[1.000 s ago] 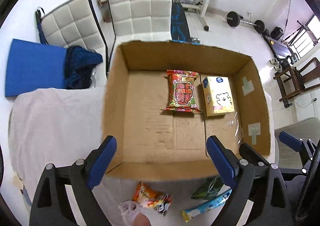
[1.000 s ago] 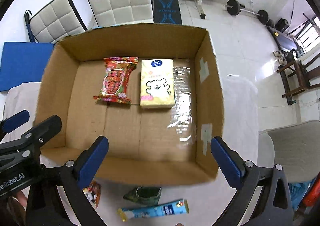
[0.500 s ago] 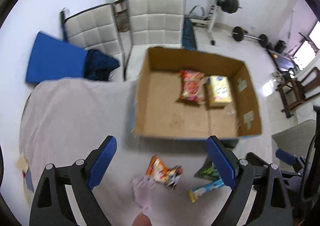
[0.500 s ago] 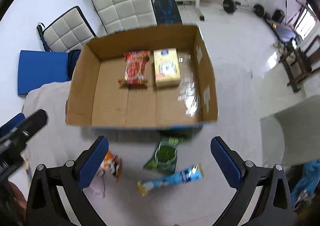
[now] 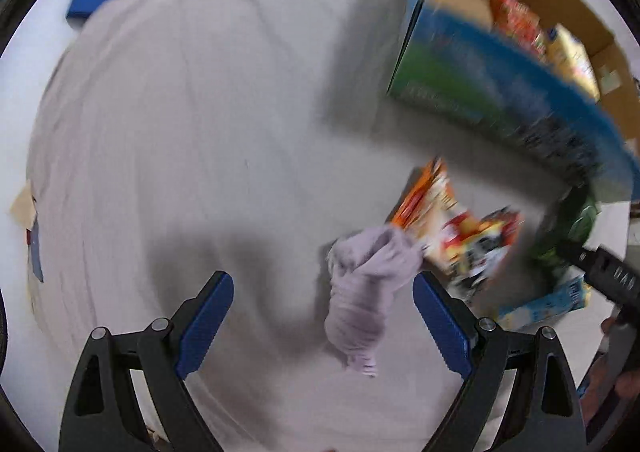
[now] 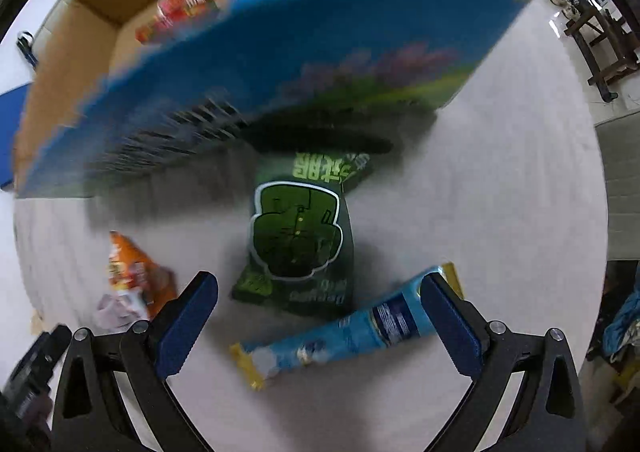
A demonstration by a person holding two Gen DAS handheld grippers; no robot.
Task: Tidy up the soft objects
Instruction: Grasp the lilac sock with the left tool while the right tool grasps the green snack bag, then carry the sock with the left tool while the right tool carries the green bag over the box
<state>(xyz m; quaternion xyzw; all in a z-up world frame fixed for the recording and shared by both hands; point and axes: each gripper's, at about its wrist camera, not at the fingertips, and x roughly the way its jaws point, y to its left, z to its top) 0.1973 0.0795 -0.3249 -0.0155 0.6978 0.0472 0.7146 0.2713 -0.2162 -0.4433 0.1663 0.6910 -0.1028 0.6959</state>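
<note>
Near the table's front edge, your left gripper (image 5: 322, 326) gapes wide w/ the lilac cloth (image 5: 366, 294) between its fingers, unpinched. Your right gripper (image 6: 320, 318) spreads wide too, empty, over green packet (image 6: 298, 242) & blue stick pack (image 6: 348, 334), lined up for pickup; box (image 6: 280, 64) behind.

The left gripper (image 5: 322, 312) is held low with its jaws spread wide, and nothing is clamped between the blue pads (image 5: 206, 318). Both black finger frames are seen at the bottom of the left wrist view, pointed forward and downward. The right gripper (image 6: 320, 316) is likewise held with its jaws parted wide, and nothing is gripped by its blue pads (image 6: 448, 322). Part of the right gripper's black body is seen beyond the left gripper's right finger, with a bit of the holding hand (image 5: 624, 384) below it. Both views are blurred by motion.
</note>
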